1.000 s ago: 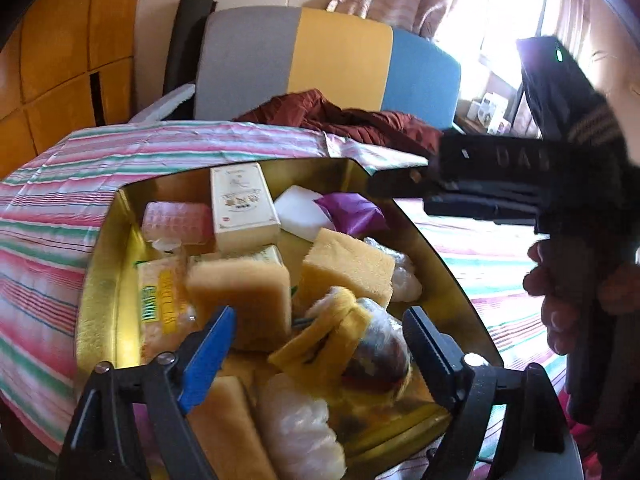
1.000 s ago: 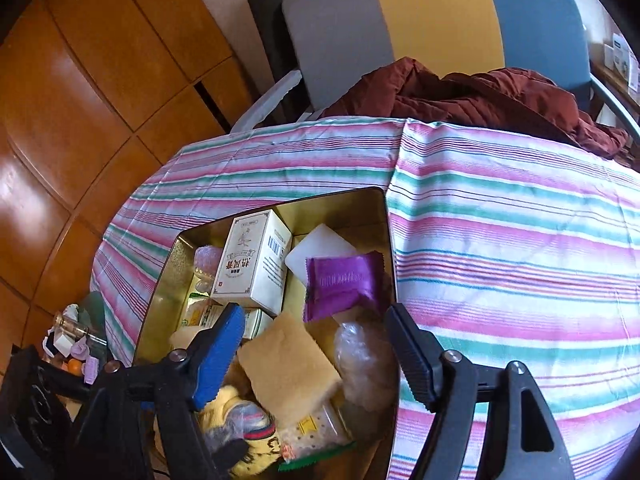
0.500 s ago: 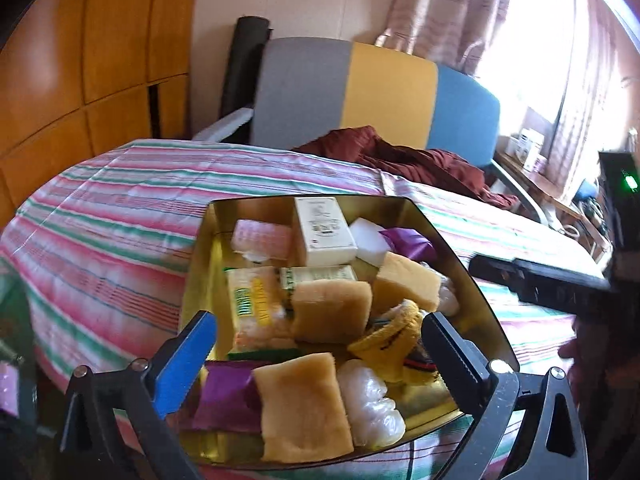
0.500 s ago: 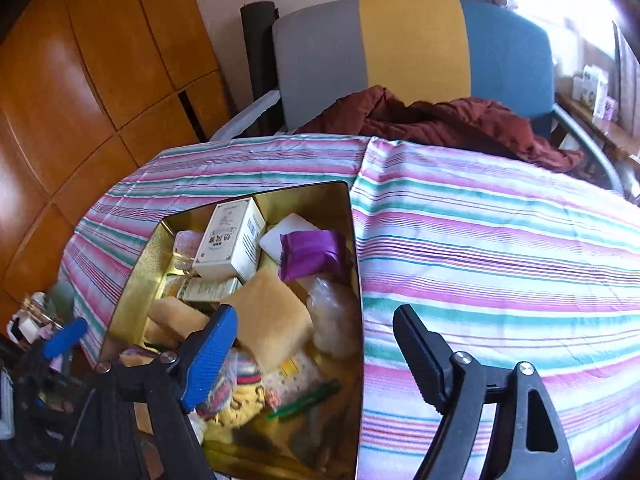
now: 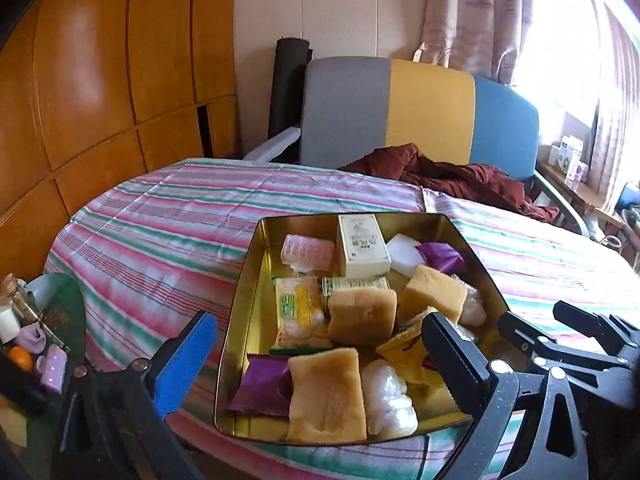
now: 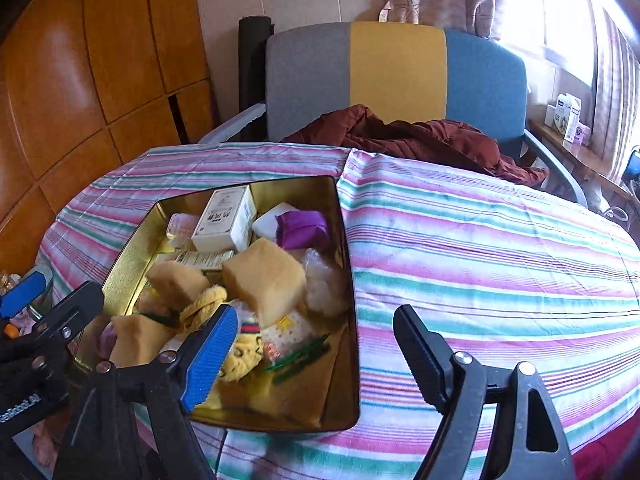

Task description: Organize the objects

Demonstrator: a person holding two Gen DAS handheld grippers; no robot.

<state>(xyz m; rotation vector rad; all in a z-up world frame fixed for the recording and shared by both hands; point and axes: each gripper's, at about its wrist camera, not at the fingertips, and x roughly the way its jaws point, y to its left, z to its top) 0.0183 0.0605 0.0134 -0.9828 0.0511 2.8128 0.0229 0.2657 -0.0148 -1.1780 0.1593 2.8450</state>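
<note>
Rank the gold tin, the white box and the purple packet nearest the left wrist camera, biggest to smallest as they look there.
1. Gold tin, by far the largest.
2. and 3. White box and purple packet look about alike; the packet lies nearer the camera, so no ranking.

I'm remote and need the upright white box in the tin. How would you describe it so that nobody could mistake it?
On the striped tablecloth sits a gold tin crammed with sponges and packets. Look to its far end, nearest the chair: the white box stands there between a pink packet and a white block. It is the only rigid carton with dark printing, taller than everything around it.
</note>
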